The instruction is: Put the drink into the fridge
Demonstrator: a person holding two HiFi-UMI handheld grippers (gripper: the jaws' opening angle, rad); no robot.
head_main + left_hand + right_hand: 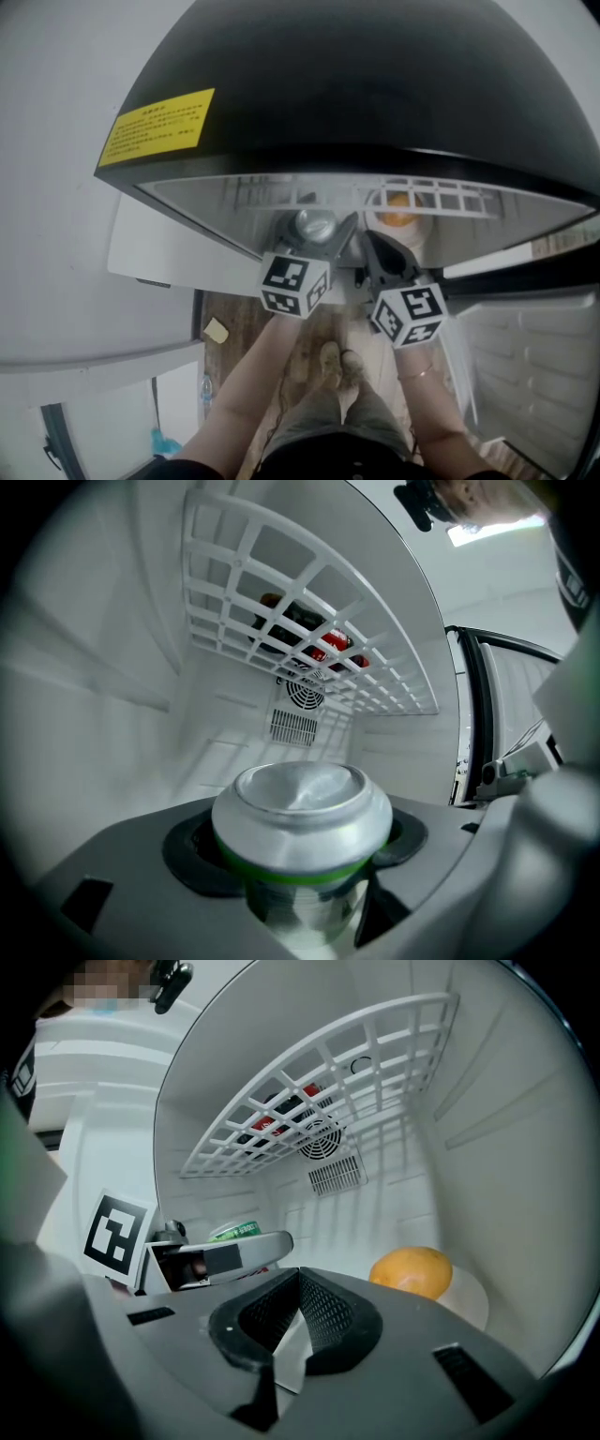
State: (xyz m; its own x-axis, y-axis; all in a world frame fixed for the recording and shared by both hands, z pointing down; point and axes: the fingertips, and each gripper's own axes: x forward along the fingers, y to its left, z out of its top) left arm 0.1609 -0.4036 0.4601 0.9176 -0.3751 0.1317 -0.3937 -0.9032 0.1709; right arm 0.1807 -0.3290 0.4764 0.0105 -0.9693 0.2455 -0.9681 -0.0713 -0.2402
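Note:
A silver drink can with a green band (300, 817) is held in my left gripper (300, 850), whose jaws are shut on its sides. In the head view the can (314, 225) and the left gripper (319, 239) are at the mouth of the open fridge (356, 84), just inside its lower compartment. My right gripper (380, 251) is close beside it on the right, its black pads (323, 1312) closed together with nothing between them. From the right gripper view the can (234, 1231) shows to the left in the left gripper (220, 1255).
A white wire shelf (309, 621) spans the fridge above, with red cans (323, 649) lying on it. An orange (412, 1271) sits on a white plate (469, 1296) at the compartment's right. A fan vent (323, 1135) is on the back wall. The open door (525, 337) stands at the right.

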